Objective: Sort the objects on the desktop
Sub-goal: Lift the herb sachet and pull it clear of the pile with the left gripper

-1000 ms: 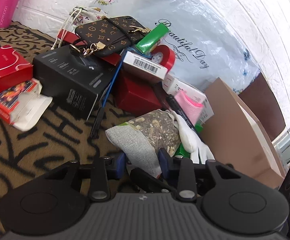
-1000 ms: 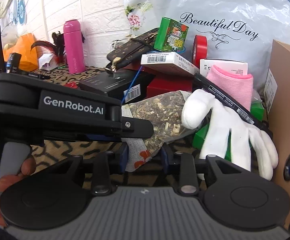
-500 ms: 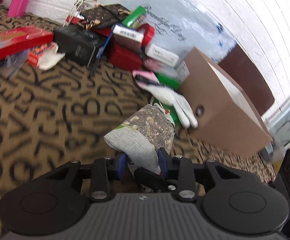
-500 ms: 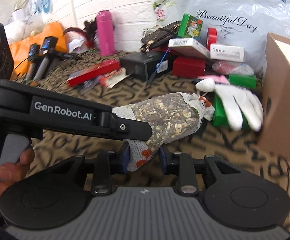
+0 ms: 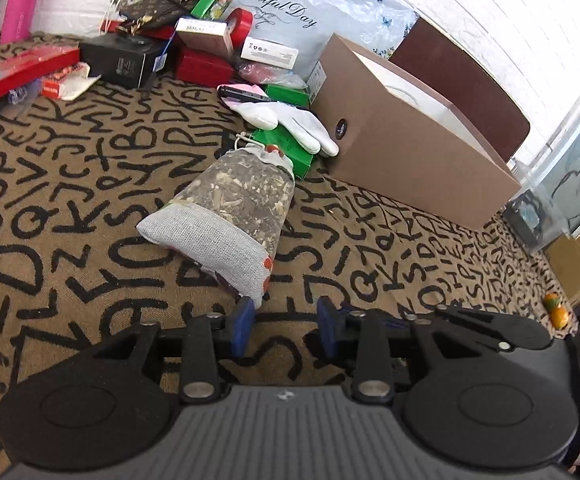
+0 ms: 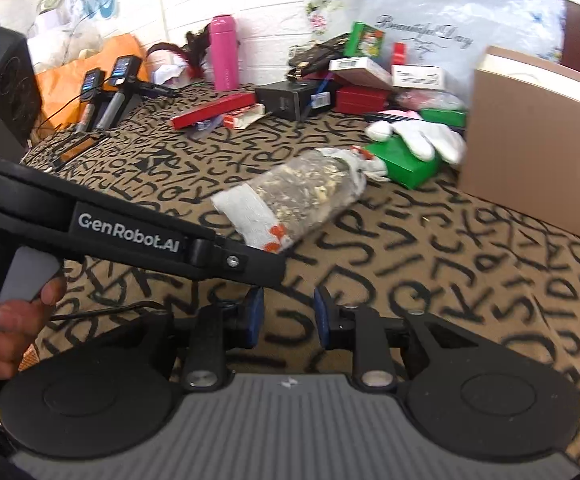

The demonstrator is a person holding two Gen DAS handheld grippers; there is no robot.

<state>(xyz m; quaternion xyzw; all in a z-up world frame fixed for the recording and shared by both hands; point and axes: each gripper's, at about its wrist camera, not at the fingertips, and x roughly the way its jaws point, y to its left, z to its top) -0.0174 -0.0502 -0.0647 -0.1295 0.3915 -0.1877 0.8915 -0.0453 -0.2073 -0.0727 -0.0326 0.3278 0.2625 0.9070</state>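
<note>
Sachet, mesh-and-grey-cloth, dried herbs inside [image 5: 230,204], lay flat on the letter-print cloth [image 5: 70,208], just ahead of the left gripper [image 5: 284,322]; jaws were spread, empty. Right gripper [image 6: 288,316] likewise spread, empty. Best next: back straight off, avoid snagging the cloth corner.

One sachet [image 5: 234,204], one glove [image 5: 290,122], two green boxes [image 5: 290,148].

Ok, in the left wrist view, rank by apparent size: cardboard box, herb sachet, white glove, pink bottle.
1. Cardboard box, clearly largest.
2. Herb sachet, though it lies nearest the camera.
3. White glove and pink bottle: similar; the bottle is farther and cropped, so unranked.
</note>
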